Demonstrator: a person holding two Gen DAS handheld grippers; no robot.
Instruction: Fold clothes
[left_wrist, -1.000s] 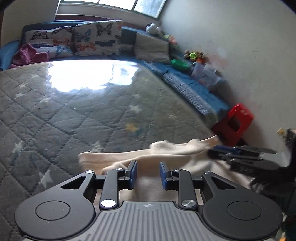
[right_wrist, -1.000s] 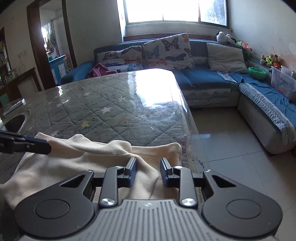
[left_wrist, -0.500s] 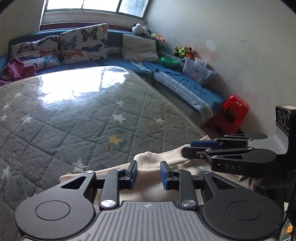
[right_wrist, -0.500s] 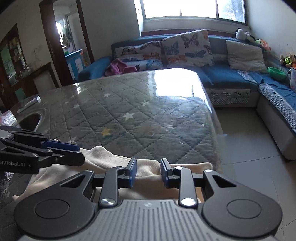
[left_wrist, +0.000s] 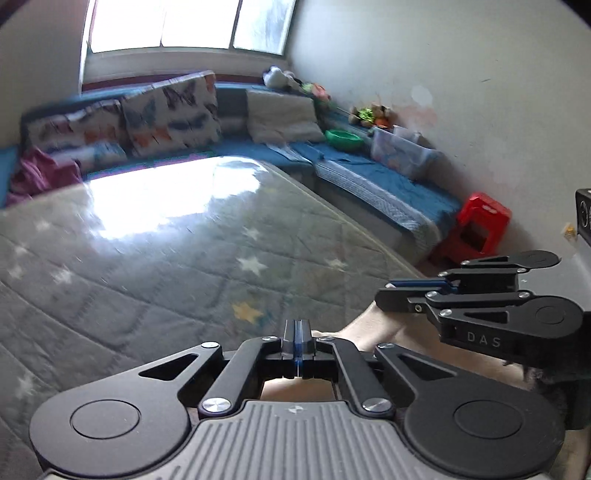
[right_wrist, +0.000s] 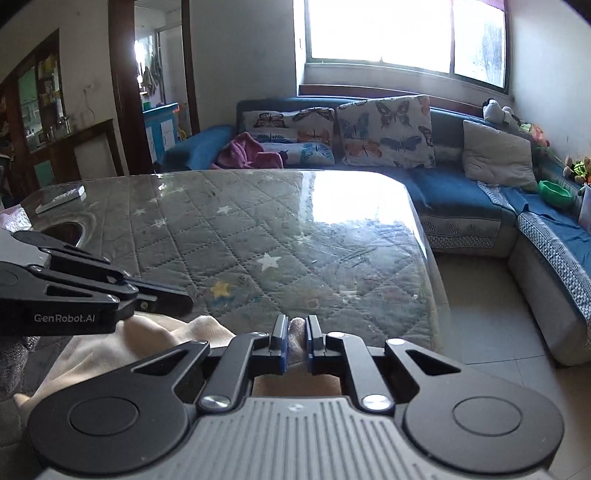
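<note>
Red stool (left_wrist: 476, 229), green bowl (right_wrist: 556, 192)

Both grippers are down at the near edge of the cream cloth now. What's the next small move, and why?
Probably lift both together and carry the edge forward over the table. The right gripper is pinching a fold of the cream cloth; the left gripper is shut at its edge, grip unconfirmed.

cream garment (right_wrist: 110, 343) soft fleecy cloth; table (right_wrist: 295, 236) glossy glass over quilted fabric; claw (right_wrist: 295, 341) matt black plastic.
</note>
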